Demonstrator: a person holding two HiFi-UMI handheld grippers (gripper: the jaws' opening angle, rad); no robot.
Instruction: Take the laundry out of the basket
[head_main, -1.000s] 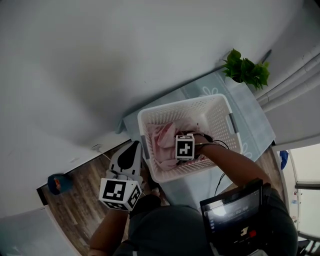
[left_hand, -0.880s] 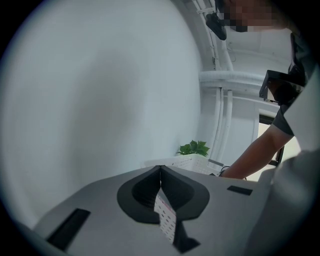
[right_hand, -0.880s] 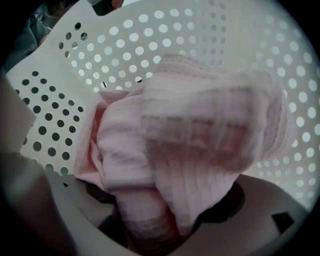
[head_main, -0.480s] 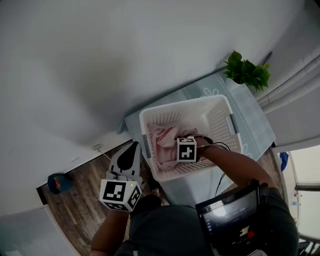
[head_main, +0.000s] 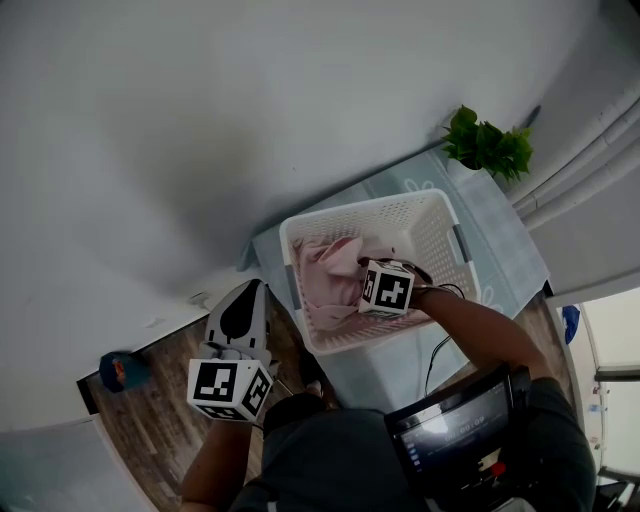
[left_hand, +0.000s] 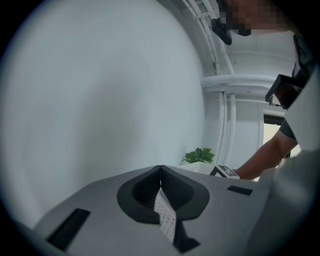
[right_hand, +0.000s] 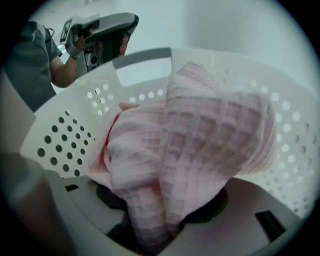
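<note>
Closest to me, a dark screen (head_main: 455, 440) sits at my chest. My left tool (left_hand: 160, 170) hangs out to the left over the wooden plank floor (head_main: 150, 420), apart from the basket. Its jaws are pressed together with nothing between them.

My right tool (right_hand: 152, 227) reaches down inside the white perforated plastic basket (right_hand: 65, 140). Its jaws are closing, and a thick fold of the pink waffle-weave cloth (right_hand: 200, 145) is bunched between them and pinched there. From that pinch the cloth rises in a rumpled heap in front of the tool. It fills much of the basket's inside and lies against the wall on my left-hand side. All of it is inside the basket, below the rim.

The basket stands on the worktop (head_main: 500, 240), which is covered in pale blue-green fabric with a faint flower print. At the far corner of the worktop is a green leafy plant (head_main: 487, 143). Behind everything runs a plain white wall (head_main: 250, 110).
</note>
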